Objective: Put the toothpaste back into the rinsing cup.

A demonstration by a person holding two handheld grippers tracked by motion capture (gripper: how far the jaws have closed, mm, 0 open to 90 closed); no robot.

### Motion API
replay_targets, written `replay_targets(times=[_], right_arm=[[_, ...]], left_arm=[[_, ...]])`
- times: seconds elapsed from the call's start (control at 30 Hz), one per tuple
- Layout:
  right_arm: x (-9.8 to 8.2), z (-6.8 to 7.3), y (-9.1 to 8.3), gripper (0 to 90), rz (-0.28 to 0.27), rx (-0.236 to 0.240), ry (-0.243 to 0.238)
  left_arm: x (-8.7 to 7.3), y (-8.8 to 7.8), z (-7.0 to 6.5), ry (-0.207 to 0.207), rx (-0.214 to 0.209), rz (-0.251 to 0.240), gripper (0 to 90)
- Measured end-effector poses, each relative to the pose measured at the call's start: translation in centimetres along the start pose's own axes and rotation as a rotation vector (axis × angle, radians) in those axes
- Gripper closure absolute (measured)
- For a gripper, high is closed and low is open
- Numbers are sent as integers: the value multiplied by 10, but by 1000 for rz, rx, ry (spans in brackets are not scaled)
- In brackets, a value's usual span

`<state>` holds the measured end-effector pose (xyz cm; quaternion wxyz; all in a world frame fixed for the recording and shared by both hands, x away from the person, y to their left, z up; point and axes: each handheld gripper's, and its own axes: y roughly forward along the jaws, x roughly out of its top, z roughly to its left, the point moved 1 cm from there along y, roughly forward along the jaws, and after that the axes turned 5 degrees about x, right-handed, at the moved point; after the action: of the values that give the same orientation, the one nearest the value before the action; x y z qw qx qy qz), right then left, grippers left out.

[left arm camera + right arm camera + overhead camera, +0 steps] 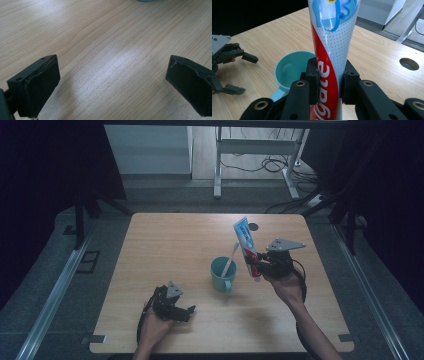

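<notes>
The right gripper [329, 85] squeezes a red-and-white plastic toothpaste tube [332, 50] between its 2 jaws, holding it upright just right of the teal round cup [222, 272], maybe to drop it in. The left gripper [175, 309] rests wide open on the table, left of the cup.

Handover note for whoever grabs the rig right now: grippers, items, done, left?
Right gripper: shut on the red-and-white toothpaste tube, held near upright, clear of the wooden table, just right of the teal mug.
Left gripper: open, holding nothing, low over the table's near left.
White toothbrush: standing in the mug, leaning against its rim.
Done: toothbrush in the mug, tube picked up.
Left: probably lower the tube into the mug beside the toothbrush, then release.
</notes>
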<state>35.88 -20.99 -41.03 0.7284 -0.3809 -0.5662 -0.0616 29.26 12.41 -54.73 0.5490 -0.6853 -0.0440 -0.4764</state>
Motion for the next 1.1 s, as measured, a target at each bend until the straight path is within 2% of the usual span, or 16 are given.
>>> replay_targets(times=[0.57, 1.1], right_arm=[[17, 9, 11, 721, -62, 24, -12], [29, 18, 27, 721, -93, 44, -19]], left_arm=[[0, 0, 0, 1, -2, 0, 0], [0, 1, 0, 1, -6, 0, 0]])
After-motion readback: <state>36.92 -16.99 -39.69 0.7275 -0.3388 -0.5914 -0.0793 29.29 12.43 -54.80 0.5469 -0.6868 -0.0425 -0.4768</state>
